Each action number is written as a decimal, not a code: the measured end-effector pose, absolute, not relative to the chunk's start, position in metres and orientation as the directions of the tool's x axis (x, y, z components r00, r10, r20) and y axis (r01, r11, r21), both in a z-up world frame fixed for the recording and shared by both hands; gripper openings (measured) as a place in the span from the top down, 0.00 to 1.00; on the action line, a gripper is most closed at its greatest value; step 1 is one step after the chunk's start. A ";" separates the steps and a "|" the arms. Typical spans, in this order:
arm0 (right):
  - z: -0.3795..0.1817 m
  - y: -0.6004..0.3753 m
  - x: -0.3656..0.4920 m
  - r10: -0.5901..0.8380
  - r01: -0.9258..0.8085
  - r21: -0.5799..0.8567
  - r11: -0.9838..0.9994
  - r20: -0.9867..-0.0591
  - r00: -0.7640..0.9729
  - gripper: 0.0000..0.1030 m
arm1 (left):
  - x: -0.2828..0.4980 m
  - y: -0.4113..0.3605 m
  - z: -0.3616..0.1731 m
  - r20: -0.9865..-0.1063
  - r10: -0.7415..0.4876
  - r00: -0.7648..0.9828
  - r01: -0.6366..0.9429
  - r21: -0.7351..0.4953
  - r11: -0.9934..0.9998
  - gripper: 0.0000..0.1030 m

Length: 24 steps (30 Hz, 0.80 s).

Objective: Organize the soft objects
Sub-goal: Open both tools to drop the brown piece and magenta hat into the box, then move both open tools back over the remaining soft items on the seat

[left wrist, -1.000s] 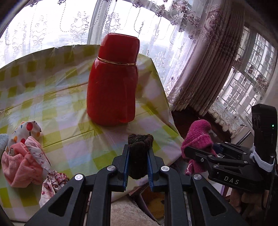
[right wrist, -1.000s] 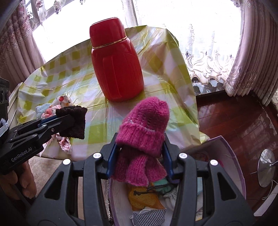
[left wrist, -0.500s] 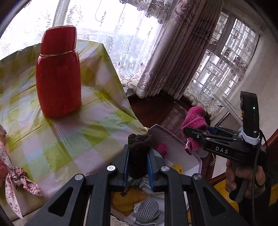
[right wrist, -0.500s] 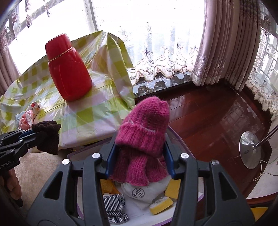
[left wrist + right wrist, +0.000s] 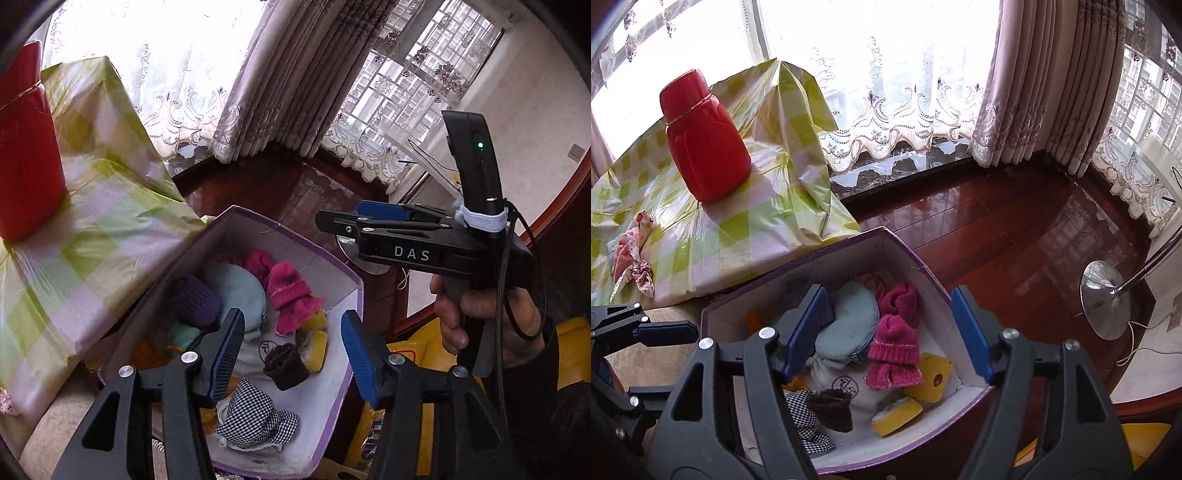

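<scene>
A purple-edged cardboard box (image 5: 343, 269) (image 5: 908, 254) stands on the floor beside the table and holds several soft things. The pink knit hat (image 5: 291, 295) (image 5: 894, 350) lies in it on a light blue pouch (image 5: 849, 325). The dark brown knit piece (image 5: 286, 365) (image 5: 831, 408) lies in it near a checked cloth (image 5: 255, 417). My left gripper (image 5: 293, 354) is open and empty above the box. My right gripper (image 5: 888, 332) is open and empty above the box; it also shows side-on in the left wrist view (image 5: 340, 218).
A red flask (image 5: 701, 136) stands on the table with the yellow-checked cloth (image 5: 746, 236). A heap of pink and floral fabric (image 5: 631, 254) lies at the table's left. A lamp base (image 5: 1104, 299) stands on the dark wood floor at right. Curtains hang behind.
Both grippers have opened and let go: the pink hat and the brown knit piece now lie in the box. Both views have swung further right, off the table and over the box.
</scene>
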State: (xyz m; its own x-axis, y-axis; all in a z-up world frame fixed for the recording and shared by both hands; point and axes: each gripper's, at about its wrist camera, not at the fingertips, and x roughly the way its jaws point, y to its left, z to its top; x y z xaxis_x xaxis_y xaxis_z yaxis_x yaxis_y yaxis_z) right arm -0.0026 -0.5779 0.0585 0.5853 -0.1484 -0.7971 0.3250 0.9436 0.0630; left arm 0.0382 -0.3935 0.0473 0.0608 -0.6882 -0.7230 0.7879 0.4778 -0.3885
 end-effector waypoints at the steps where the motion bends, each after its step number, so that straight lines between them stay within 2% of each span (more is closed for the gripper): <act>1: 0.059 -0.578 -0.002 -0.144 0.324 0.068 0.944 -0.797 0.587 0.29 | 0.041 -0.392 0.048 -0.723 -0.687 0.073 0.783 -0.385 0.488 0.46; 14: 0.061 -0.547 0.012 -0.080 0.248 0.091 0.965 -0.793 0.604 0.27 | 0.077 -0.345 0.055 -0.703 -0.676 0.221 0.694 -0.374 0.615 0.46; 24: 0.058 -0.468 0.042 0.051 0.079 0.124 0.989 -0.793 0.606 0.26 | 0.101 -0.267 0.062 -0.677 -0.608 0.414 0.559 -0.338 0.757 0.46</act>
State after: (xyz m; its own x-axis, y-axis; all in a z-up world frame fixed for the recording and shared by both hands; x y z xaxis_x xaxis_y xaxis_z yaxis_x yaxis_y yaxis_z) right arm 0.0418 -0.4679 0.0579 0.6064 0.0514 -0.7935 0.0790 0.9891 0.1244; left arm 0.1005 -0.2668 0.0621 0.4140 -0.6083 -0.6772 0.5594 0.7569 -0.3379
